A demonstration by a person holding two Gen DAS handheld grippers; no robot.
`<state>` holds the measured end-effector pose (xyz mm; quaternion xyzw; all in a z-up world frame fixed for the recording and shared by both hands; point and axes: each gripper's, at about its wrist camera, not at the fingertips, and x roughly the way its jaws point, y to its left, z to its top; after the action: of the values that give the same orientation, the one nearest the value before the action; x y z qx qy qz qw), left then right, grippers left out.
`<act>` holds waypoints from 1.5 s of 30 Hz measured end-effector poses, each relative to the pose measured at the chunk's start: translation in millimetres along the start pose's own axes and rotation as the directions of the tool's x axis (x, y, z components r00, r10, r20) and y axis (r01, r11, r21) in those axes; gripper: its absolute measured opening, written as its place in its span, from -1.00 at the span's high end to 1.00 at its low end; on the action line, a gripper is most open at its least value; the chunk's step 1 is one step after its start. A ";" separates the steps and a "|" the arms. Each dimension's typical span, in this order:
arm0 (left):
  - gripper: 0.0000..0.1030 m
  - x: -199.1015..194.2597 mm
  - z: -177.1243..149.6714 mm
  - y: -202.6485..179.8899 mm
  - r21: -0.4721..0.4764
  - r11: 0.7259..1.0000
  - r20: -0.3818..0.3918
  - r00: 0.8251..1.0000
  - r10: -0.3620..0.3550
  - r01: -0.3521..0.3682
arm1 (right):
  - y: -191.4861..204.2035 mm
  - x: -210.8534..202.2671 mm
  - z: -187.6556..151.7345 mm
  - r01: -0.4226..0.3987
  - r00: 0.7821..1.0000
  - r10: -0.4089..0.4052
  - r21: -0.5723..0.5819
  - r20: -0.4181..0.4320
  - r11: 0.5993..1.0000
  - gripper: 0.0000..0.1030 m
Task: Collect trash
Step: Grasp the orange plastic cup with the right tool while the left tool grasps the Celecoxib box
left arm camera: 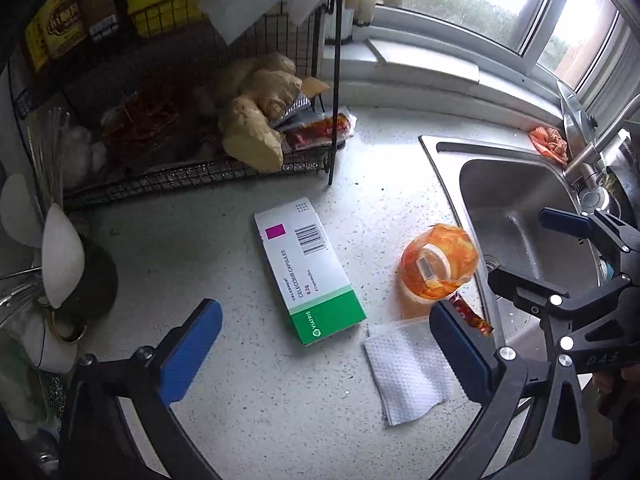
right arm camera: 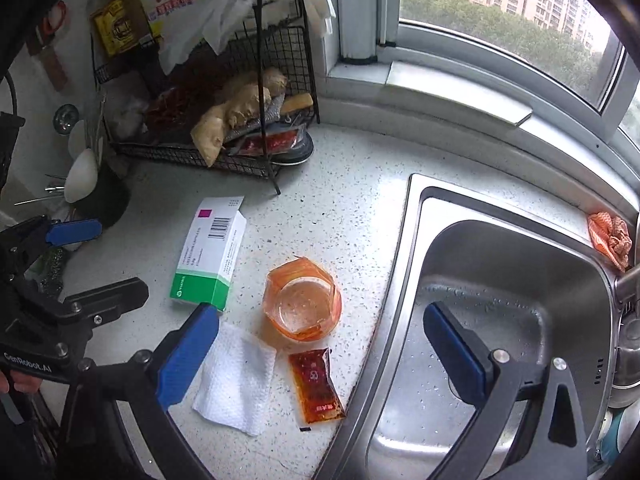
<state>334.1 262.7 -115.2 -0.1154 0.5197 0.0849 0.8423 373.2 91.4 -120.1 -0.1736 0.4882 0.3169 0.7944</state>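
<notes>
On the speckled counter lie a white-and-green medicine box (left arm camera: 310, 270) (right arm camera: 210, 254), an orange-stained clear plastic cup (left arm camera: 438, 266) (right arm camera: 302, 300), a white paper napkin (left arm camera: 408, 372) (right arm camera: 236, 380) and a red sauce packet (left arm camera: 470, 314) (right arm camera: 318, 390). My left gripper (left arm camera: 324, 352) is open and empty, low above the box and napkin. My right gripper (right arm camera: 320, 354) is open and empty, above the sauce packet and cup at the sink's edge. Each gripper shows in the other's view, the right one (left arm camera: 532, 252) and the left one (right arm camera: 104, 256).
A steel sink (left arm camera: 516, 216) (right arm camera: 500, 280) is at the right, with an orange cloth (left arm camera: 550, 142) (right arm camera: 610, 238) at its back rim. A black wire rack (left arm camera: 192, 168) (right arm camera: 240, 160) holding ginger (left arm camera: 256, 120) stands at the back left. A utensil holder (left arm camera: 76, 276) is at the left.
</notes>
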 end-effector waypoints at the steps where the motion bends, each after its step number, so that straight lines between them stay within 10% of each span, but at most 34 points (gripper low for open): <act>1: -1.00 6.6 -0.1 3.5 0.003 1.000 -0.015 1.000 0.001 -0.001 | -0.1 8.2 1.3 -0.002 1.000 0.002 0.002 -0.017 1.000 -0.99; 9: -1.00 47.7 -10.3 32.3 -0.063 0.998 -0.090 0.996 -0.012 0.006 | 7.8 63.7 5.0 -0.013 0.991 0.009 -0.031 -0.134 0.999 -0.96; 16: -1.00 55.1 -19.4 45.4 -0.120 0.992 -0.109 0.992 -0.062 0.049 | 13.4 89.0 1.1 -0.004 0.983 -0.006 -0.055 -0.186 0.998 -0.28; 45: -1.00 116.5 39.8 10.7 -0.077 0.997 -0.160 0.987 0.017 -0.030 | -17.5 42.4 10.6 0.056 0.991 -0.051 0.042 -0.122 0.998 -0.26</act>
<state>417.2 287.0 -203.4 -0.1489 0.5827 0.1060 0.7919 405.7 98.8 -153.3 -0.1874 0.5378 0.2732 0.7753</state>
